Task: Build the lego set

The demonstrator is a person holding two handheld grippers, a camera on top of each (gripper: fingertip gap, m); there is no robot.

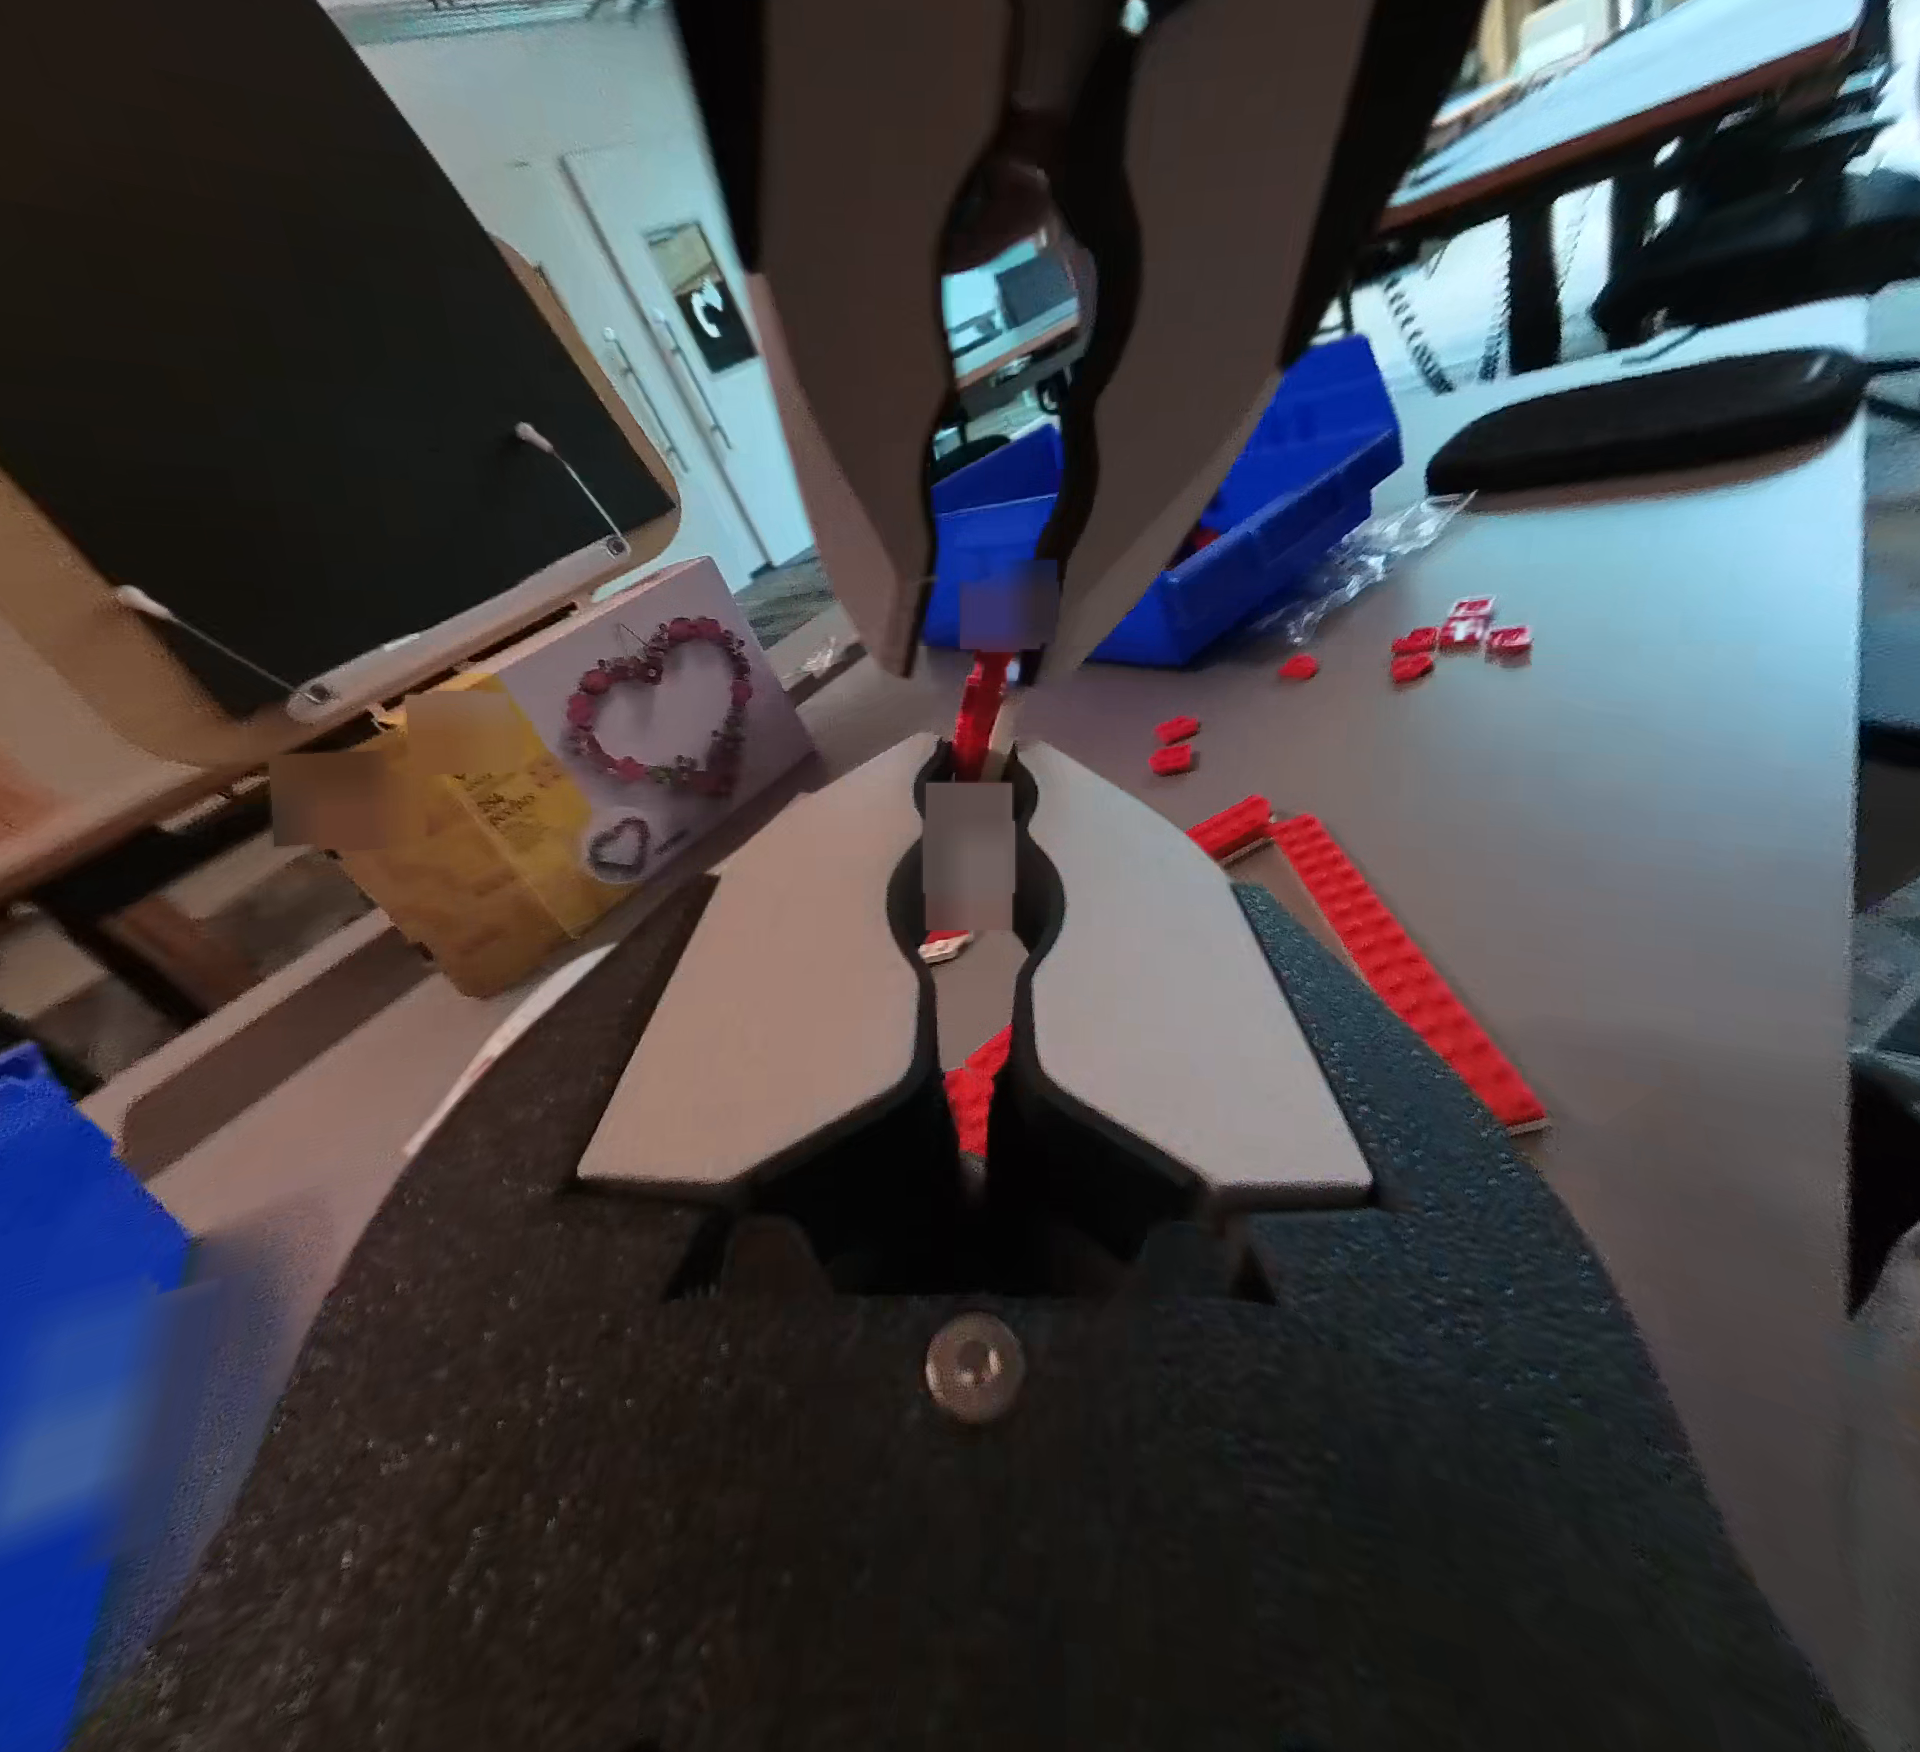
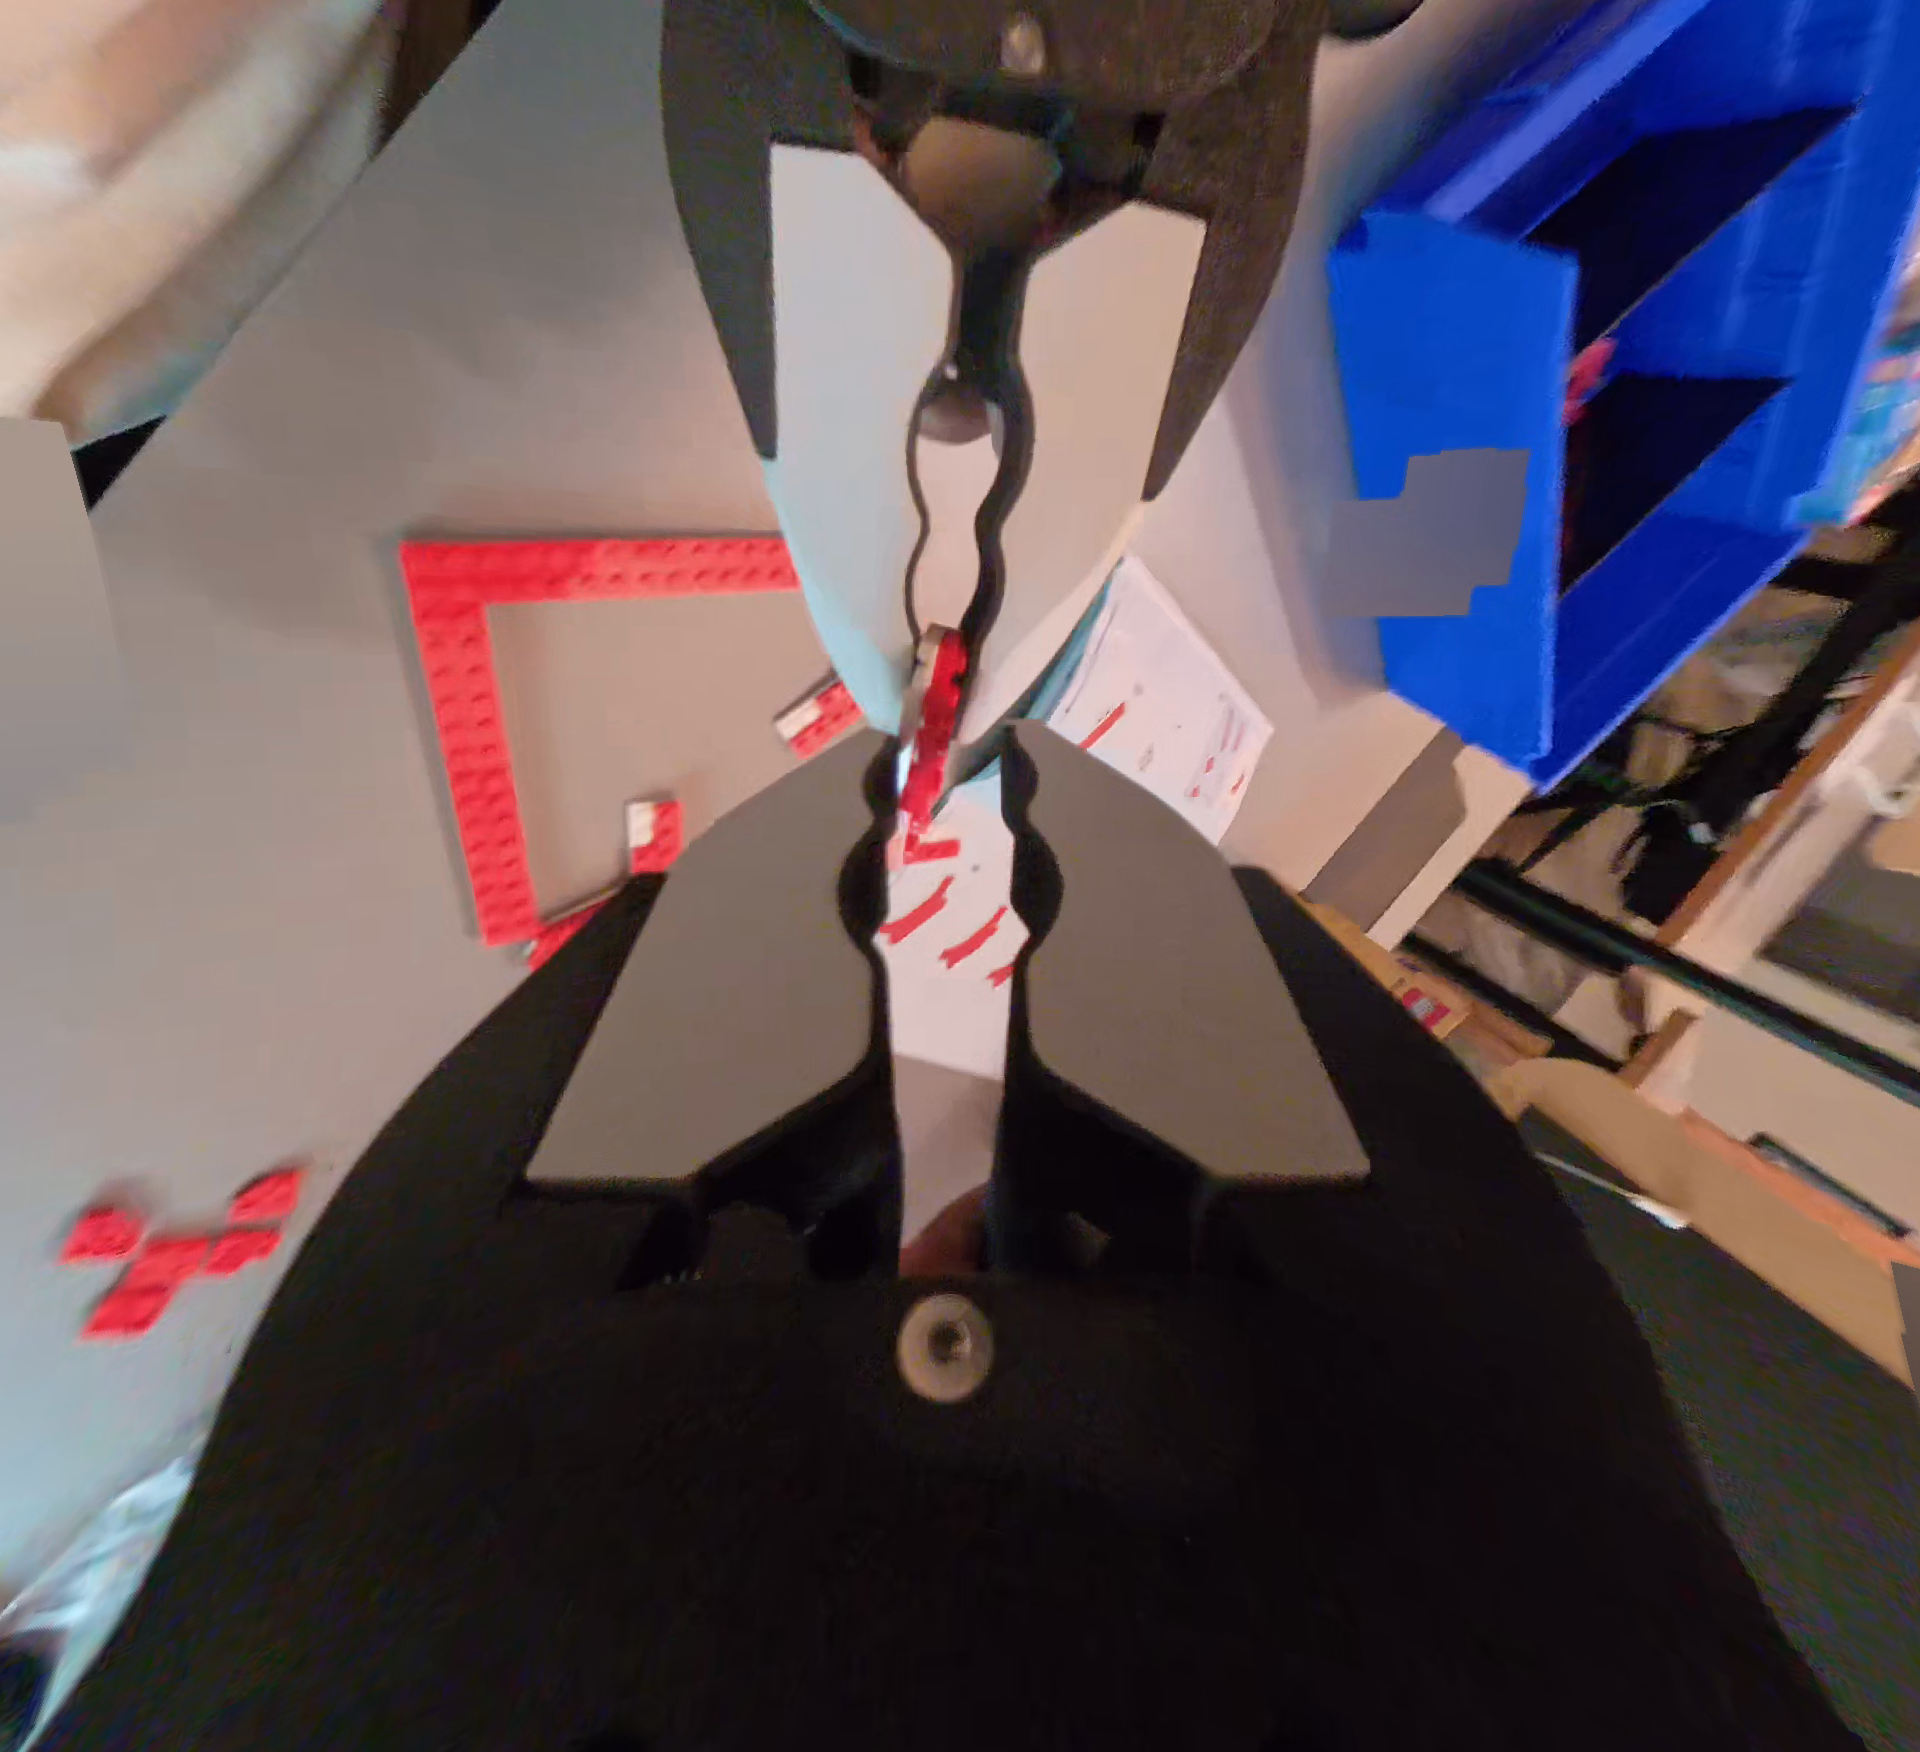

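Smooth grey table (image 1: 1558, 819), both grippers (image 1: 971, 752) (image 2: 940, 767) pinching studded red plate (image 1: 977, 715)

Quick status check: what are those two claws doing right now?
Left gripper and right gripper both pinching one red Lego piece, tip to tip. Nothing blocking.

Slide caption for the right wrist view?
Both grippers meet tip to tip on a small red piece above the red L-shaped plate frame.

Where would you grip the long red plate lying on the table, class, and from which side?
Take the long red plate across its narrow width, near mid-length, coming from above. It lies flat on the table, studs up, so only its thin long edges offer the claw purchase.
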